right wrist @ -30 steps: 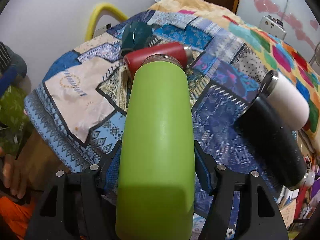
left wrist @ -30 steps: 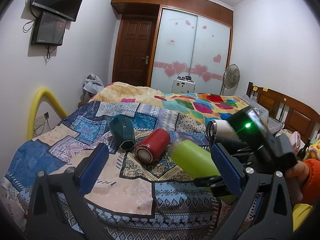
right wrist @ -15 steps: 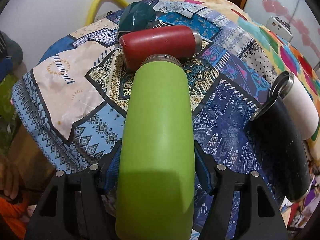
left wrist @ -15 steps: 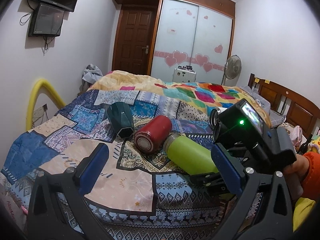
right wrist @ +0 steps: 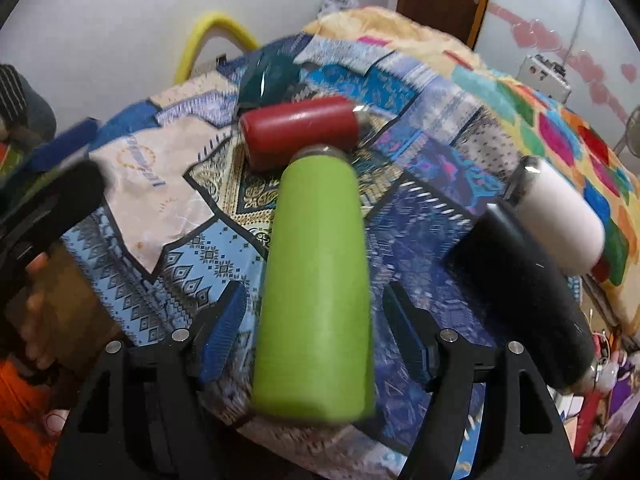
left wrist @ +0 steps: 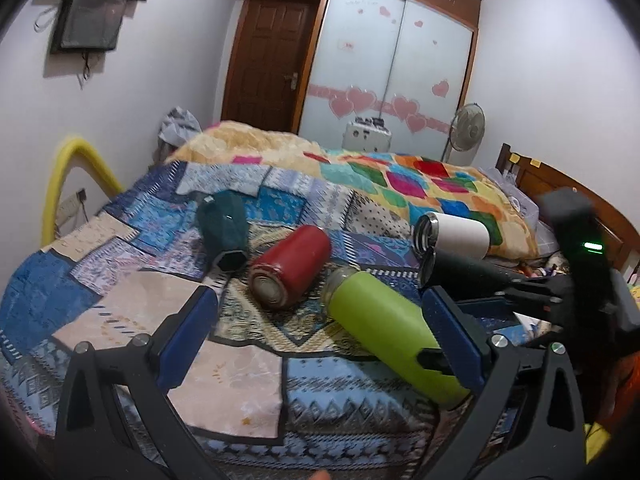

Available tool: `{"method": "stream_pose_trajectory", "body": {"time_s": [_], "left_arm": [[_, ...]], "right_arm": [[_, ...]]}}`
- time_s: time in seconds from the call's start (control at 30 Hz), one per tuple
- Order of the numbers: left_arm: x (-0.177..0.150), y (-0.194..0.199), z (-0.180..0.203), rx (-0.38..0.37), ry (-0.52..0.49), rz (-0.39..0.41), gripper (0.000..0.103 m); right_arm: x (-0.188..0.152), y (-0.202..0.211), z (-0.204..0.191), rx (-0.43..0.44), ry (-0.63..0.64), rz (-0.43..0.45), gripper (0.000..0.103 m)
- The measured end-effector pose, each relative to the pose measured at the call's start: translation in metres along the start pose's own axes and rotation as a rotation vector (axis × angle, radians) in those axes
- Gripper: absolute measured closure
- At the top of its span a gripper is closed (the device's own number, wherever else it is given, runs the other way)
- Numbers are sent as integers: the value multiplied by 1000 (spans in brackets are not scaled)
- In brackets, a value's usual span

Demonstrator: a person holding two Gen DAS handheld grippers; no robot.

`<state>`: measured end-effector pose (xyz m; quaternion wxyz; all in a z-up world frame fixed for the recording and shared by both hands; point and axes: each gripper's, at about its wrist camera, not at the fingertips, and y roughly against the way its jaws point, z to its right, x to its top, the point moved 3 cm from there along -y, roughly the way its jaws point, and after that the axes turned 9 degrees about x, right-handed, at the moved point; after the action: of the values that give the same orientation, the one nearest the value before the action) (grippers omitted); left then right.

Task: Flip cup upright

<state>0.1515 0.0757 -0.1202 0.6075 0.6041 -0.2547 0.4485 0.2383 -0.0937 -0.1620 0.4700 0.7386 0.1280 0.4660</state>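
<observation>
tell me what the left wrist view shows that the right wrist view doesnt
Only the left wrist view: the wall screen, the fan and the right tongs' body, with its green light. Only the right wrist view: the right tongs open, blue pads apart either side of the green cup. Both: green, red, teal, white and black cups lying on the quilt.

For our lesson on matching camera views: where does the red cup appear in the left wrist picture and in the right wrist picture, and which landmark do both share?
Left wrist view: the red cup lies on its side near the centre, between the dark teal cup and the green cup.
Right wrist view: it lies crosswise in the upper middle, just beyond the green cup's far end.
Shared landmark: the yellow tube against the wall.
</observation>
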Motion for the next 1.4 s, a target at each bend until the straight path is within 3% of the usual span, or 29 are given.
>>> {"method": "stream_pose_trajectory", "body": {"time_s": [0.2, 0.3, 0.43, 0.53, 0.67, 0.93, 1.2, 1.4], "left_arm": [[10, -32, 35, -20, -66, -113, 0], [8, -59, 57, -29, -94, -224, 0], [1, -92, 78, -10, -122, -343, 0], [-5, -113, 89, 13, -137, -417, 1], [-14, -127, 99, -9, -96, -503, 13], [-15, -137, 113, 32, -135, -539, 9], [-20, -169, 126, 2, -174, -637, 8], [-19, -167, 124, -25, -252, -645, 24]], "right_arm": [[-18, 59, 25, -62, -68, 186, 33], [-29, 84, 39, -137, -102, 291, 25], [-46, 103, 54, -194, -144, 379, 25], [-55, 103, 63, -192, -178, 404, 25], [-70, 102, 71, -193, -201, 421, 25], [-80, 97, 71, -181, -204, 442, 25], [-85, 97, 74, -164, -233, 453, 25], [-91, 99, 79, -172, -249, 447, 25]]}}
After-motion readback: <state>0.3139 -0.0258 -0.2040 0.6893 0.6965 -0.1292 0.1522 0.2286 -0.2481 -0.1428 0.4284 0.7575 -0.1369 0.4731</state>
